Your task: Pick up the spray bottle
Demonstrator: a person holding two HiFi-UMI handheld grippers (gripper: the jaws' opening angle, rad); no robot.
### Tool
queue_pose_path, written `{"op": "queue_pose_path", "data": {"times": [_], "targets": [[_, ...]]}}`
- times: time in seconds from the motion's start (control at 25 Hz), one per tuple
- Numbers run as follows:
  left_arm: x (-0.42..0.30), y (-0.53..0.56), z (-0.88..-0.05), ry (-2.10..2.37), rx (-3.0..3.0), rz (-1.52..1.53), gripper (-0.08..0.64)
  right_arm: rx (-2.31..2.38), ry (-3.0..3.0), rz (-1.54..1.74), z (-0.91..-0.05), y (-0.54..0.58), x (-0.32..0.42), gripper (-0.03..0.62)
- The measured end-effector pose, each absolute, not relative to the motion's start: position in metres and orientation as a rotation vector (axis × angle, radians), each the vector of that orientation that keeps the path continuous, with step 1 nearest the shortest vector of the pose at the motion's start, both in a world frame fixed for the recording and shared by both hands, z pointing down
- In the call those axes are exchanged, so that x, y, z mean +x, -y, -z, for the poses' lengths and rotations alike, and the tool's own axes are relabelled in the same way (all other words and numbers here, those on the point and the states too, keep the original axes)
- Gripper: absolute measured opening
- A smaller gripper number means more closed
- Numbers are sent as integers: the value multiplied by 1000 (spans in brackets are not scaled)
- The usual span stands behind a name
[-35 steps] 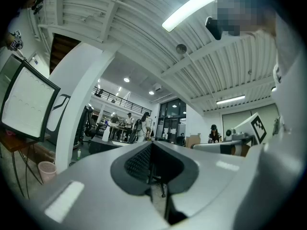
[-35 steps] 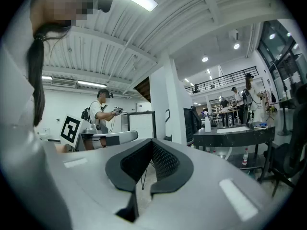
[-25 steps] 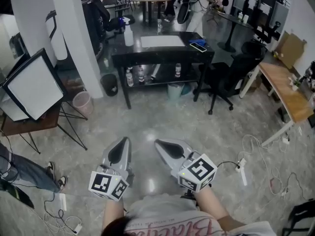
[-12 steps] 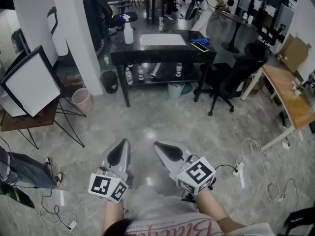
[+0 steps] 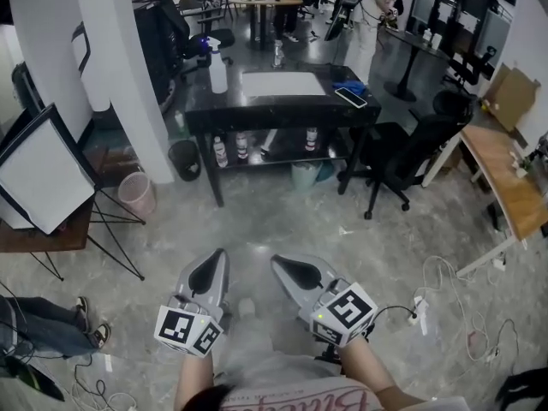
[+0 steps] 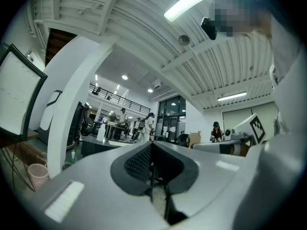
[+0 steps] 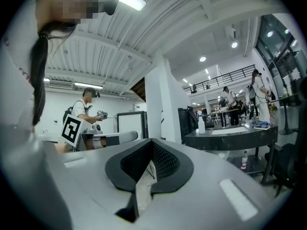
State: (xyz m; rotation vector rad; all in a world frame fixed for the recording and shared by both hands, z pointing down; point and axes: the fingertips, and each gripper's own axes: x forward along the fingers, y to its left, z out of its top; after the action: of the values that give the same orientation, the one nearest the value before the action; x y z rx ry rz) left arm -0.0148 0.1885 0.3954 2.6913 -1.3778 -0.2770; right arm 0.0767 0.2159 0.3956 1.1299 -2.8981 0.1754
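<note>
Approach step, judging by the gap — left gripper (image 5: pixel 211 270) and right gripper (image 5: pixel 289 270) were pressed together, empty, well apart from the white plastic spray bottle (image 5: pixel 218 71) at the black table's (image 5: pixel 214 105) far-left corner; next called for nearing, spreading.

a black rectangular table with a glossy top (image 5: pixel 257 108) stands on the grey mottled stone floor (image 5: pixel 257 221); on its top a white spray bottle (image 5: pixel 217 74) stands upright near the left end; a flat white rectangular sheet (image 5: pixel 282 84) lies in the middle; a dark-framed flat phone (image 5: pixel 351 98) lies toward the right end, with a blue cloth (image 5: pixel 351 86) just behind it; a small clear bottle (image 5: pixel 276 56) stands at the far edge; on the table's lower shelf (image 5: pixel 282 152) small plastic bottles (image 5: pixel 221 151) stand upright; on the floor a pink waste bin (image 5: pixel 135 193) and a black bin (image 5: pixel 184 159) stand left of the table, a black office chair (image 5: pixel 398 157) stands right of it, and white cables (image 5: pixel 445 272) trail at the right
</note>
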Motion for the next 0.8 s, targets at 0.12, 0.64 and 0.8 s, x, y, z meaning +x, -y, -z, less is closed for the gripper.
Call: {"op": "queue_pose_path", "data": {"times": [0.12,0.64,0.8], "targets": [[-24,-147,-391,1359,2715,276,-2,1140,2898,-175,-394,-174,65,2],[-73,29,-376,1320,2751,304,-2,1153,2898,-97,-373,3,2,2],[-79,65,-383,1306,2741,299,-2,1175,2876,-106,-379,42,-3,2]]}}
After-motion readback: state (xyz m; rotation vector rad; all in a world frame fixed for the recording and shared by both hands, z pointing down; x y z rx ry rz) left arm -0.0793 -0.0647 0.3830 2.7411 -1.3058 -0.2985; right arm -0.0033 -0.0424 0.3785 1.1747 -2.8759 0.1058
